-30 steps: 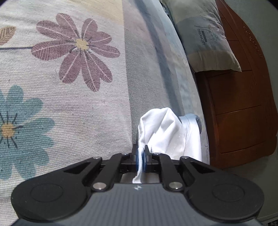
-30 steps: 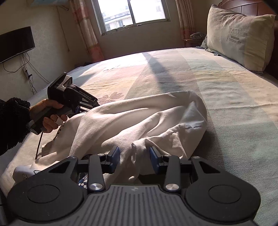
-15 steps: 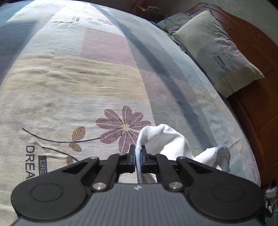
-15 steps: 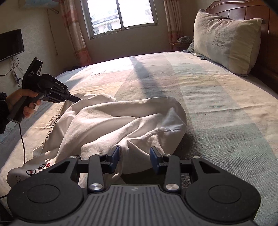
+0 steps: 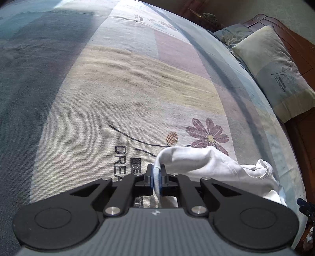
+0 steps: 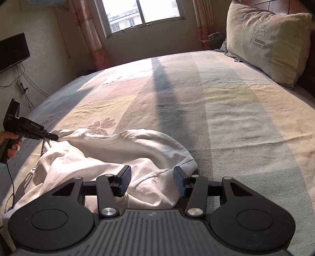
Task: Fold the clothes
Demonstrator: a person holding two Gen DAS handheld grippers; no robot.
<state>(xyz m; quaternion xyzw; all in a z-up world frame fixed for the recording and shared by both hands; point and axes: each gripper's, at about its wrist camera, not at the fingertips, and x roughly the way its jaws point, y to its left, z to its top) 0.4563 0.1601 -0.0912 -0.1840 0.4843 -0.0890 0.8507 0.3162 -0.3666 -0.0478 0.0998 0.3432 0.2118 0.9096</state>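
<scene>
Left gripper [image 5: 157, 178] stays clamped on a hem of the white garment [image 6: 118, 157], now drawn out sideways across the bed [image 6: 226, 110]. Right gripper [image 6: 151, 182] hovers open over the near bunch. Cloth flatter than a second ago; still rumpled, unfolded.

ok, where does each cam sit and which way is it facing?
Left wrist: on the left gripper, looking across the bed toward the headboard; jaws shut on the white shirt.
Right wrist: on the right gripper, facing the window; jaws open over the shirt; the person's left hand shows.
Shared: shirt, bed, pillow.
</scene>
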